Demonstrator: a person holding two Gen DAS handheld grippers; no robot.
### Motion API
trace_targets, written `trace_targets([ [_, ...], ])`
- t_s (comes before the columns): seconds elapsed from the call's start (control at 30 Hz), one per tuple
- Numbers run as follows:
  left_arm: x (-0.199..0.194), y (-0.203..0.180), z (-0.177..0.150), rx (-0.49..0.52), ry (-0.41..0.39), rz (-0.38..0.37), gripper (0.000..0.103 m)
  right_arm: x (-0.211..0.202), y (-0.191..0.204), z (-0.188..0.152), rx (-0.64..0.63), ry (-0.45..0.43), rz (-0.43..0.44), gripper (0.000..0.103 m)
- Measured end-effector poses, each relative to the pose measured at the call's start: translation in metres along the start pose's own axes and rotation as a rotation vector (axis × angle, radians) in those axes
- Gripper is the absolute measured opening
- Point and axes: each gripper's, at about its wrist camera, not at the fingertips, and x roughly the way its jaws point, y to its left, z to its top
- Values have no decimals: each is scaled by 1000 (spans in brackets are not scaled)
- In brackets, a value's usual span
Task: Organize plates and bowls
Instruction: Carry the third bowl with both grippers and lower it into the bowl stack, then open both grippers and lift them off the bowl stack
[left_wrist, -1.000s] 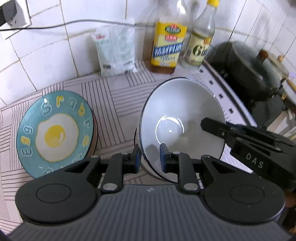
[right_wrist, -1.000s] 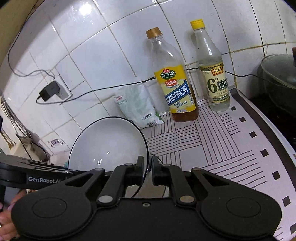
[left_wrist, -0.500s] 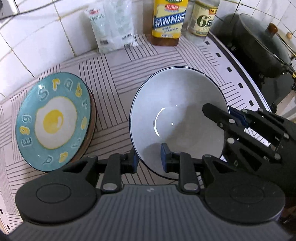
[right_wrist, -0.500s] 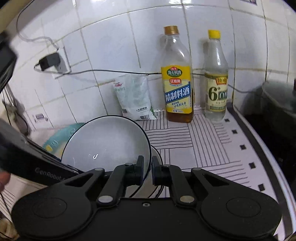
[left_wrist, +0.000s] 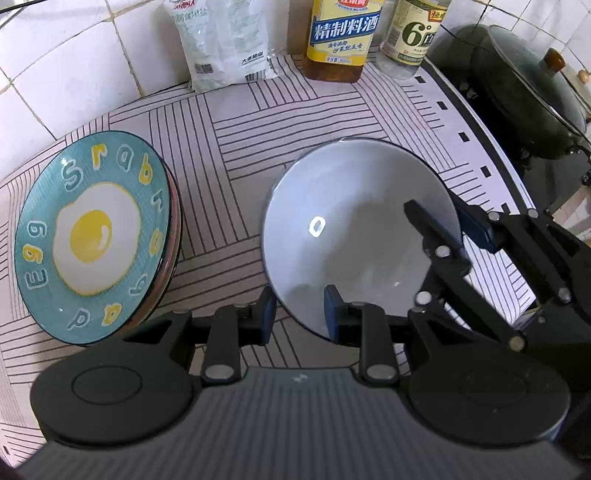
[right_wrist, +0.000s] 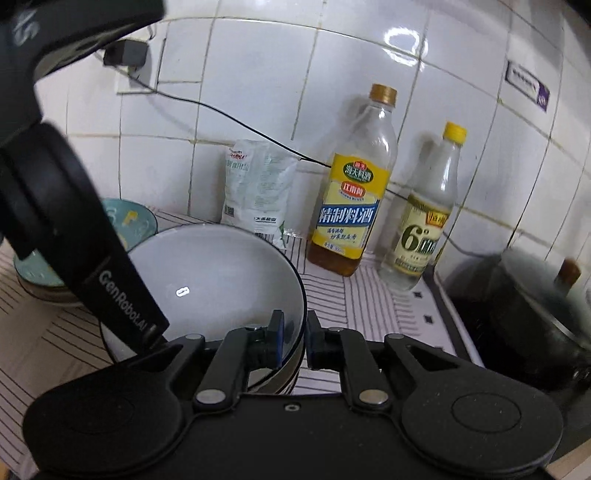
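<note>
Bowl, white, glazed, sat just right of the egg plate; both grippers, left and right, straddled its rim, jaws opening, pads apparently clear. Rigid, slick, breakable, I'd say: pinch the rim.

A white bowl with a dark rim sits upright, nested on another bowl; left of it, a teal fried-egg plate tops a stack.
</note>
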Motion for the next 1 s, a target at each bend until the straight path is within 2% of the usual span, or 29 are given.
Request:
trace_targets([
  [0.13, 1, 1, 1, -1, -2, -1, 27, 5, 6, -3, -50, 8, -29, 21],
  [0.33, -1, 6, -2, -21, -22, -26, 27, 11, -3, -5, 10, 33, 15, 24],
  [0.4, -5, 9, -4, -26, -39, -42, 30, 10, -6, -5, 31, 32, 31, 24],
  [0.5, -12, 14, -8, -37, -68, -79, 33, 0, -14, -6, 76, 12, 71, 31],
  [0.57, -19, 17, -12, -42, -99, -102, 36, -10, -20, -7, 108, -7, 93, 39],
  [0.63, -26, 18, -15, -44, -131, -117, 39, -22, -27, -10, 140, -22, 112, 40],
  [0.73, -37, 19, -20, -41, -166, -141, 41, -40, -33, -14, 175, -41, 138, 47],
  [1.0, -56, 23, -41, -35, -210, -188, 42, -71, -30, -21, 162, -39, 151, 58],
])
